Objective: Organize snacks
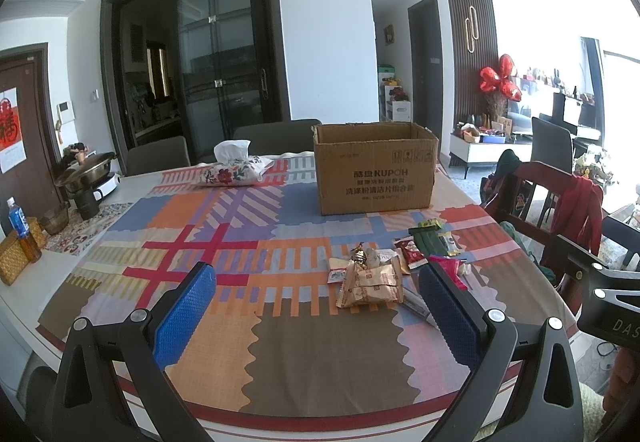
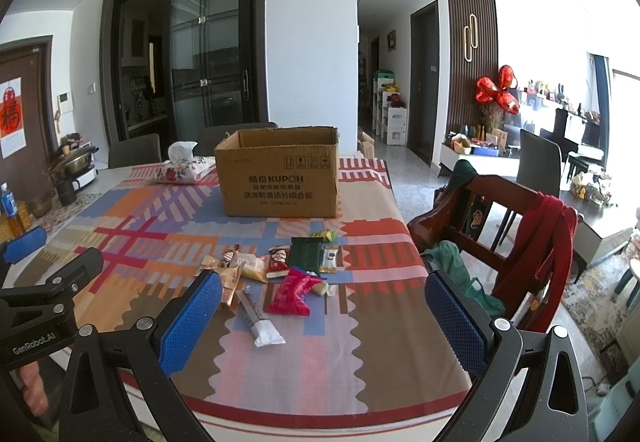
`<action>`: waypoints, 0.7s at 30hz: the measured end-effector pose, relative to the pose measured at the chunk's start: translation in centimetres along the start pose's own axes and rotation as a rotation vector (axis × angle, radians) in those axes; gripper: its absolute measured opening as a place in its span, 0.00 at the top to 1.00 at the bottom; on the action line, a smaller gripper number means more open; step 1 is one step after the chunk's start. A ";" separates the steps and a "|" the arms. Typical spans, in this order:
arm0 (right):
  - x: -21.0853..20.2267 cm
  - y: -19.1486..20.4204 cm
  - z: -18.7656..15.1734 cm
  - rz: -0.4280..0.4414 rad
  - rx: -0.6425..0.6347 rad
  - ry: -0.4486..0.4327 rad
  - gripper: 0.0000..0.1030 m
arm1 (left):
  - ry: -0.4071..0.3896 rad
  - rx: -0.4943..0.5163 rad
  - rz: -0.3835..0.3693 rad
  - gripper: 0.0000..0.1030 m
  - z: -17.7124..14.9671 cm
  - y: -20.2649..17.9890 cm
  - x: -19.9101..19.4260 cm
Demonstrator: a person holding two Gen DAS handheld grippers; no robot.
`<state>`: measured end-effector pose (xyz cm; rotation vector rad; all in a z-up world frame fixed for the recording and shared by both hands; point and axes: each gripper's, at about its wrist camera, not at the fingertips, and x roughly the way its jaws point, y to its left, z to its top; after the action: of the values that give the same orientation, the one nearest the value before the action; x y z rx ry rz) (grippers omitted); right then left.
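An open cardboard box stands upright at the far side of the patterned tablecloth. In front of it lies a loose pile of snack packets: a tan crinkled bag, a red packet, a dark green packet and a long white stick pack. My left gripper hovers open near the table's front edge, just short of the pile. My right gripper is also open, with the red packet and stick pack lying ahead between its blue pads. Neither holds anything.
A floral tissue pouch lies left of the box. A pot, a dark cup and a blue-capped bottle stand at the table's left edge. A wooden chair draped with a red garment stands at the right side.
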<state>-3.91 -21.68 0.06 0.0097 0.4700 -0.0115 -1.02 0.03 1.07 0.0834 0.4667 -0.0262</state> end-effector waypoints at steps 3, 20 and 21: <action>-0.1 -0.1 0.3 0.004 0.001 0.006 0.01 | 0.003 0.000 -0.001 0.00 0.0 0.0 0.0; 4.4 0.2 -0.8 0.078 -0.007 0.117 0.01 | 0.111 0.024 -0.069 0.07 -0.6 -0.9 4.3; 4.8 0.3 -0.8 0.085 -0.009 0.123 0.01 | 0.118 0.023 -0.073 0.08 -0.6 -0.9 4.8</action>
<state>0.01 -21.44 -2.85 0.0212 0.5926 0.0753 3.00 -0.79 -1.68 0.0909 0.5869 -0.0985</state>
